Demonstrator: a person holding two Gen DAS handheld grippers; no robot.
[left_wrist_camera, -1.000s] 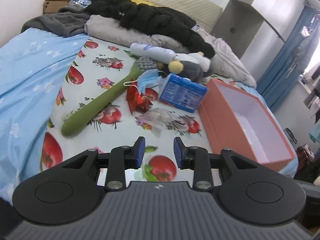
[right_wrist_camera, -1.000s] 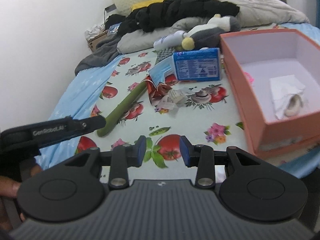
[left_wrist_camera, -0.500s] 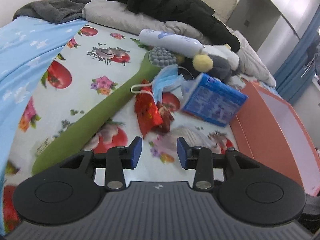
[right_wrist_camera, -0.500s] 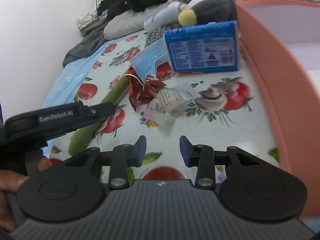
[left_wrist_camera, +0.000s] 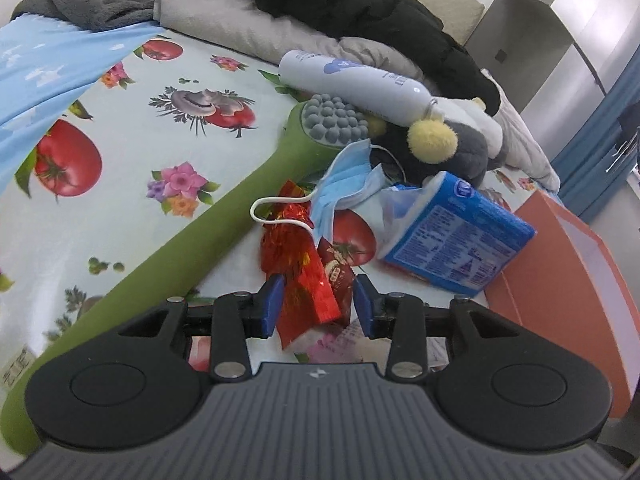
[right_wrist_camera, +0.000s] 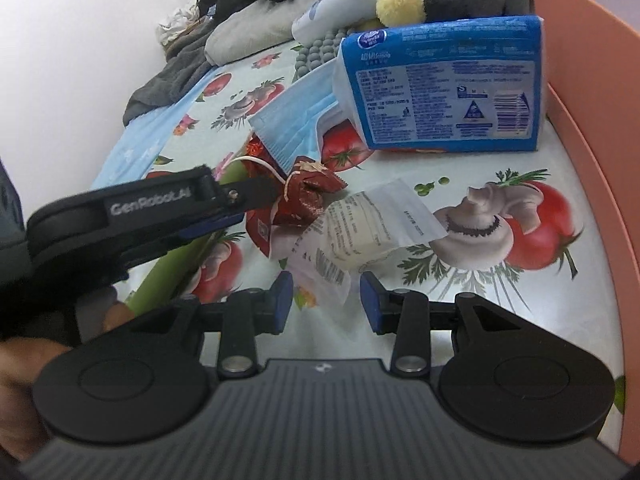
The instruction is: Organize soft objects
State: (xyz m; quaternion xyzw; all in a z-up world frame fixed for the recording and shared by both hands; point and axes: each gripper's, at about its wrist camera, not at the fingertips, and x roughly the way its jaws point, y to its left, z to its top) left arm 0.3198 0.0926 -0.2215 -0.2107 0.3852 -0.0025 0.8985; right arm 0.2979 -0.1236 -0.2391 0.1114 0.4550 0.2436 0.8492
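"GenRobot.AI" stands on the left tongs [right_wrist_camera: 240,216].

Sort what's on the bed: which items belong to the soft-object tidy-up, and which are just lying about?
Job:
red foil wrapper, between the open left gripper pads
clear packet, in front of the open right gripper
blue face mask
tissue pack
plush toy
orange box, likely the bin

Lying about:
green massage stick
white bottle
black jacket
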